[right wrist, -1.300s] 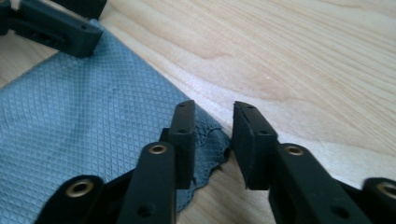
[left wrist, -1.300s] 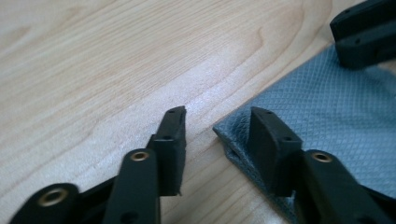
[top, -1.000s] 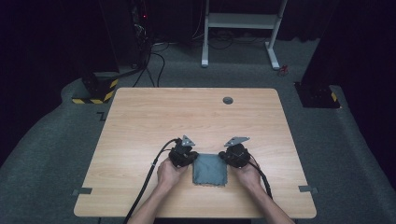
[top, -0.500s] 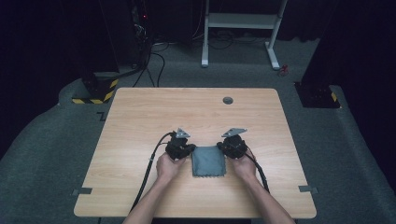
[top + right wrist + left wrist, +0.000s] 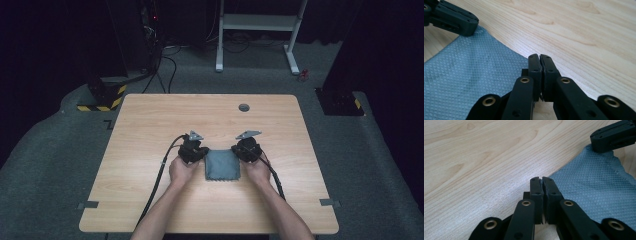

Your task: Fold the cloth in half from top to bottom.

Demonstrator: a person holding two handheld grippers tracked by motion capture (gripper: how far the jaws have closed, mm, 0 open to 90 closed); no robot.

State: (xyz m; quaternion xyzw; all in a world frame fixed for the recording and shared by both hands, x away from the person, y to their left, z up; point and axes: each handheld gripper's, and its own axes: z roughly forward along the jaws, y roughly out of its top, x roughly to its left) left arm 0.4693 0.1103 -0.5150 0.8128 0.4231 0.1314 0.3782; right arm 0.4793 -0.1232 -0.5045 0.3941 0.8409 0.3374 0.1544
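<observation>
Both hands have carried the cloth away from the near edge toward the middle of the worktop since the earlier frames, and the folded square now lies a little farther in. The worktop is a pale wood slab with a small round grommet near its far edge and a tab of tape at each near corner. The grey cloth sits on it slightly nearer the near edge than the centre, flat and roughly square, with a scalloped near hem.

The left claw is at the cloth's far left corner, the right claw at its far right corner. In the left gripper view the left claw has its jaws pressed together right at the cloth's edge; the right gripper view shows the right claw likewise closed at the hem. Each looks pinched on a cloth corner, though the fabric between the pads is barely visible.

My reading is that a drag or fold is under way with both far corners held. The next move likely calls for level, matched travel so the cloth stays square. Bare wood lies open on every side, most of it toward the far edge.
</observation>
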